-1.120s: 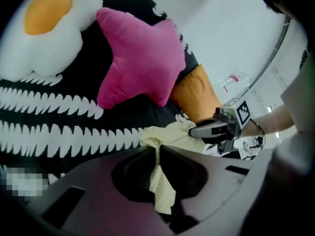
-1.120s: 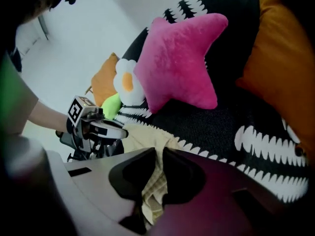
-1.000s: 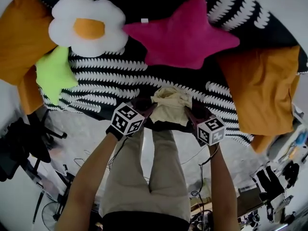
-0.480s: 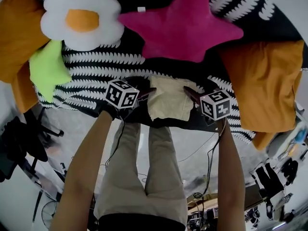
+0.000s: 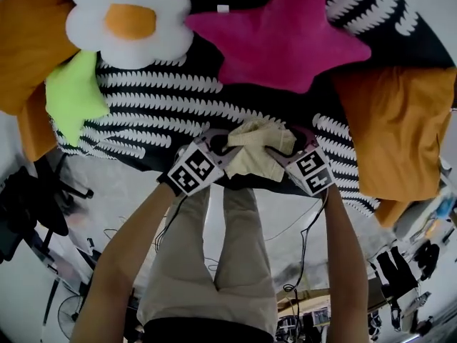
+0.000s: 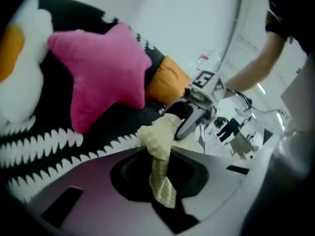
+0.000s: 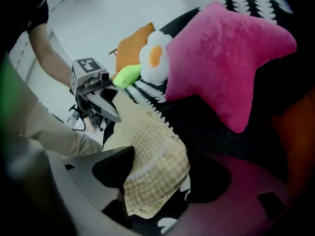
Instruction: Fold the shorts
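Left gripper [image 5: 220, 146]: jaws just closed, a thin edge of the shorts [image 5: 255, 157] is pinched. The shorts are bunched at the bed's [image 5: 157, 113] near edge. Right gripper [image 5: 288, 143]: jaws just opened wider, a thick fold is held. The cloth should be drawn taut and level before it is folded.

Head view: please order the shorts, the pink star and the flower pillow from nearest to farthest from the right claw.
1. The shorts: between the jaws of the right claw, which have just been opening.
2. The pink star: above the claw in the picture.
3. The flower pillow: far off at the upper left.
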